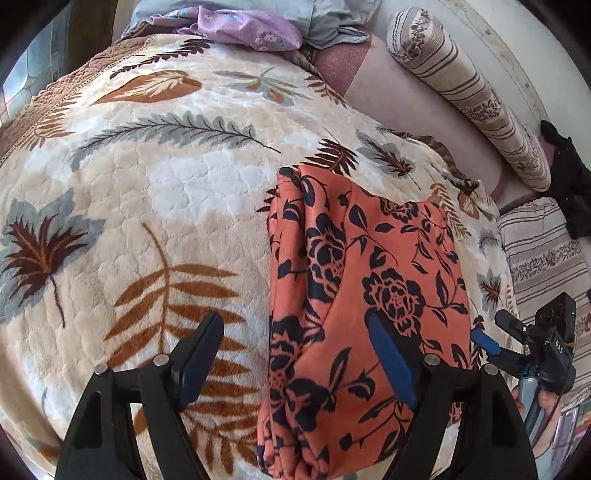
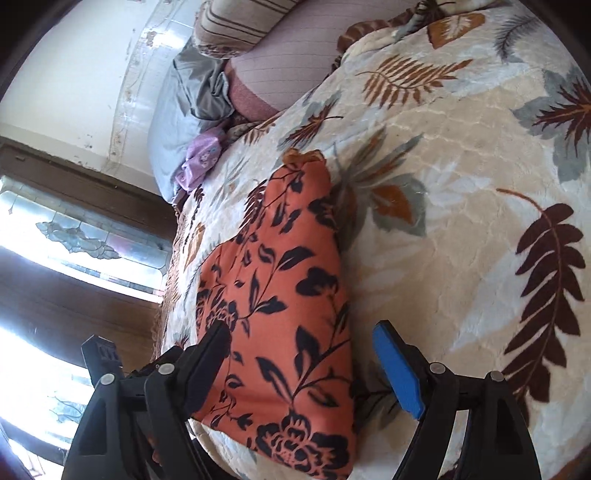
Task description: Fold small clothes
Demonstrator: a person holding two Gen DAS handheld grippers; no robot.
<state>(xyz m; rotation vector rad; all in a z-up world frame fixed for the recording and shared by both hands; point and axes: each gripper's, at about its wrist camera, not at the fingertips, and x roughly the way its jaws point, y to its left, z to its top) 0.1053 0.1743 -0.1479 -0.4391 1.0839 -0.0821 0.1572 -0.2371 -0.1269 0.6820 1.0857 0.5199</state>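
Home bedroom: leaf-print blanket point(image 1: 155, 177) on bed, striped bolster point(image 1: 469, 92), window point(image 2: 74, 236).

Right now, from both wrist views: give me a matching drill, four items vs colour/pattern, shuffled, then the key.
Column 1
1. folded garment
2. blanket
3. bolster pillow
4. crumpled cloth at the far end of the bed

Column 2
A. cream with brown and grey leaves
B. lilac with small flowers
C. orange with dark floral print
D. beige with brown stripes

Pairs: 1-C, 2-A, 3-D, 4-B
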